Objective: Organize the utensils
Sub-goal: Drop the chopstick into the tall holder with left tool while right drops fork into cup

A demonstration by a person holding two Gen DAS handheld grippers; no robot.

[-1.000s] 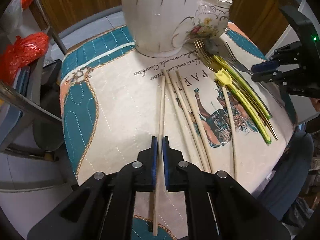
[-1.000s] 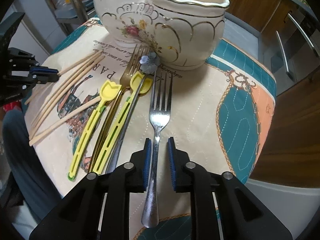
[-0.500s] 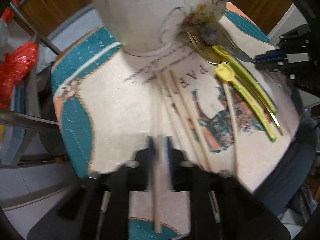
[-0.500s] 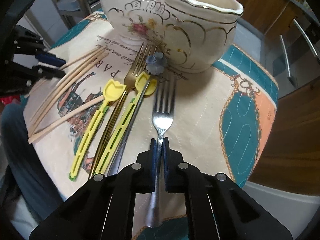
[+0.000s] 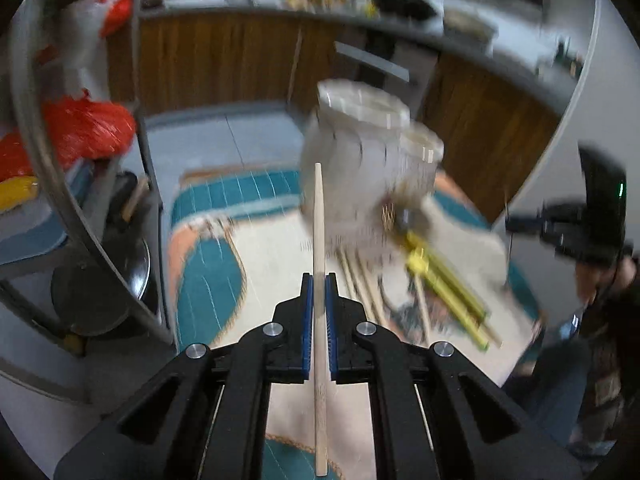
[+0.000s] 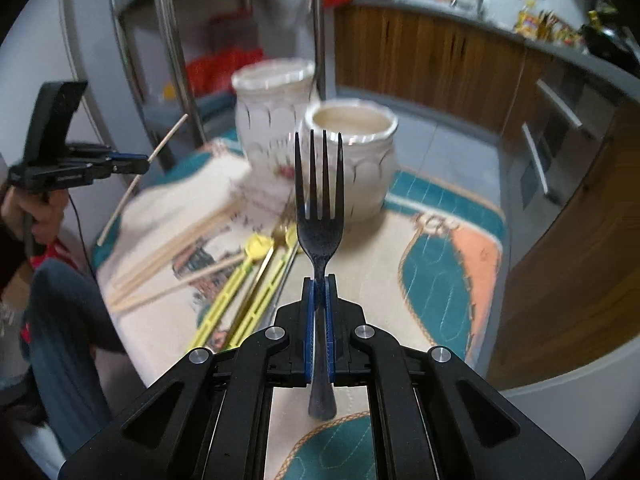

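My left gripper (image 5: 319, 280) is shut on a wooden chopstick (image 5: 319, 216), lifted above the table and pointing toward two cream ceramic pots (image 5: 360, 160). It also shows at the left of the right wrist view (image 6: 140, 164). My right gripper (image 6: 319, 280) is shut on a metal fork (image 6: 320, 208), held up with tines toward the nearer pot (image 6: 352, 160); the taller pot (image 6: 272, 116) stands behind it. Several chopsticks (image 6: 180, 244), yellow utensils (image 6: 240, 292) and a gold fork lie on the patterned cloth (image 6: 440, 260).
A metal rack (image 5: 136, 120) with red bags (image 5: 80, 128) stands left of the table. Wooden cabinets (image 6: 440, 52) run behind. The person's legs (image 6: 68, 320) are at the table's left edge in the right wrist view.
Both grippers have risen from the table, the left lifting its chopstick, the right lifting the fork it closed on. Both views now look level at the pots.
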